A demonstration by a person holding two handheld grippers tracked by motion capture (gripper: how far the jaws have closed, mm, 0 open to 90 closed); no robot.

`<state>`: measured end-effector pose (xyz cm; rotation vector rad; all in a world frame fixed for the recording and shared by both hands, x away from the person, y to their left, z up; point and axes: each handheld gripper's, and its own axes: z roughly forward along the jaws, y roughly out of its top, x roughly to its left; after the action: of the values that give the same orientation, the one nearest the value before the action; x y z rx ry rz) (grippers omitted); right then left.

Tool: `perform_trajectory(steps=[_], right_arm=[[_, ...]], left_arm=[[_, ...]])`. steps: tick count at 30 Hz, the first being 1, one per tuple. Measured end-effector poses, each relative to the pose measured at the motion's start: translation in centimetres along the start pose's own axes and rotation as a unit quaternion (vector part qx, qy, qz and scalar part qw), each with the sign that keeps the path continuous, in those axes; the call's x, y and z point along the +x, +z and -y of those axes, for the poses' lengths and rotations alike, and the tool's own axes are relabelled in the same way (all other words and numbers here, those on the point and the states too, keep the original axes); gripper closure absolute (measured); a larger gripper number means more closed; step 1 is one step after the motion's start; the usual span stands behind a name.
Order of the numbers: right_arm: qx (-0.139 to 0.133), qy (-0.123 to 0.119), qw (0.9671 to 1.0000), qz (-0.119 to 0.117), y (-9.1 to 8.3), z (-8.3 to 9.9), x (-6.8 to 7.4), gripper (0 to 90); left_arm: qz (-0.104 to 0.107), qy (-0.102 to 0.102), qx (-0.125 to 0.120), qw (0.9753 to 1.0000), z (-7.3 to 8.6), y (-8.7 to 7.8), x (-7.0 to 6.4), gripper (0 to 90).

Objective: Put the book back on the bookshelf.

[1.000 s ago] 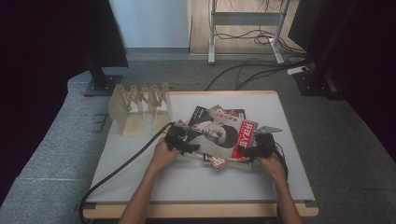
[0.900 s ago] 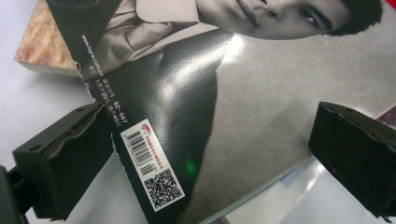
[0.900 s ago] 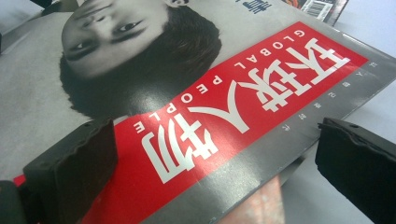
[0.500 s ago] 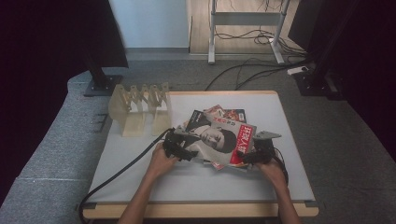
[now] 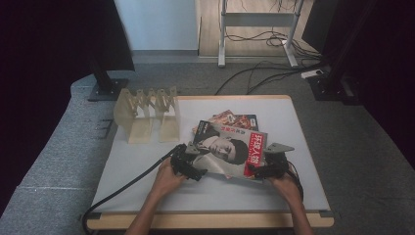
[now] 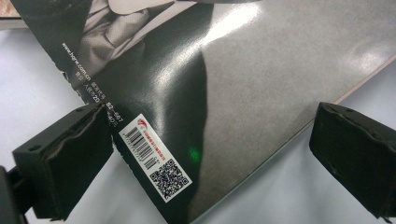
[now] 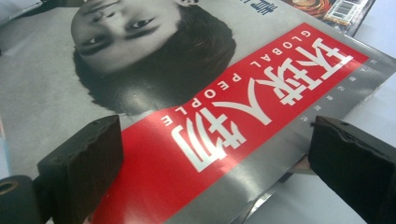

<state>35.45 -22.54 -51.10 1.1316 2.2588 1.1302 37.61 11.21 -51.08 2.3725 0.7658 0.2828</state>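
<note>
A magazine (image 5: 226, 152) with a face and a red title band lies tilted on the white table (image 5: 293, 196), on top of other magazines (image 5: 231, 119). My left gripper (image 5: 192, 165) is at its near left corner. In the left gripper view that gripper (image 6: 210, 161) is open, its jaws set wide on either side of the corner of the magazine (image 6: 243, 93) that bears a barcode sticker (image 6: 153, 163). My right gripper (image 5: 263, 170) is at the near right corner. In the right gripper view that gripper (image 7: 217, 175) is open over the red band (image 7: 224, 135).
A pale slotted rack (image 5: 147, 115) stands at the table's back left. A black cable (image 5: 122, 188) trails from the left gripper over the front left of the table. The wooden front edge (image 5: 205, 220) lies close behind the hands.
The top magazine has slid a little toward the front edge with both grippers, and now covers most of the small red item that showed below it.
</note>
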Motion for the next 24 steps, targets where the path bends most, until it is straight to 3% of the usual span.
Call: perform_trajectory(steps=[8, 13, 17, 24], right_arm=[[0.0, 0.0, 1.0, -0.007, -0.3, 0.5, 0.5, 1.3], [0.004, -0.003, 0.9999, -0.011, -0.6, 1.0, 0.9, 0.0], [0.003, 0.0, 0.9998, -0.021, -0.9, 1.6, 1.1, 0.0], [0.004, -0.005, 0.9996, -0.029, -1.6, 2.4, 1.7, 0.8]], left_arm=[[0.002, -0.001, 0.006, 1.0, 0.6, -0.5, -1.0, 0.0], [0.018, -0.007, 0.002, 0.9998, 1.3, -0.9, -1.6, 0.0], [0.015, -0.003, 0.001, 0.9999, 1.8, -1.0, -2.4, 0.0], [0.045, -0.007, -0.005, 0.999, 2.5, -1.5, -3.7, 0.0]])
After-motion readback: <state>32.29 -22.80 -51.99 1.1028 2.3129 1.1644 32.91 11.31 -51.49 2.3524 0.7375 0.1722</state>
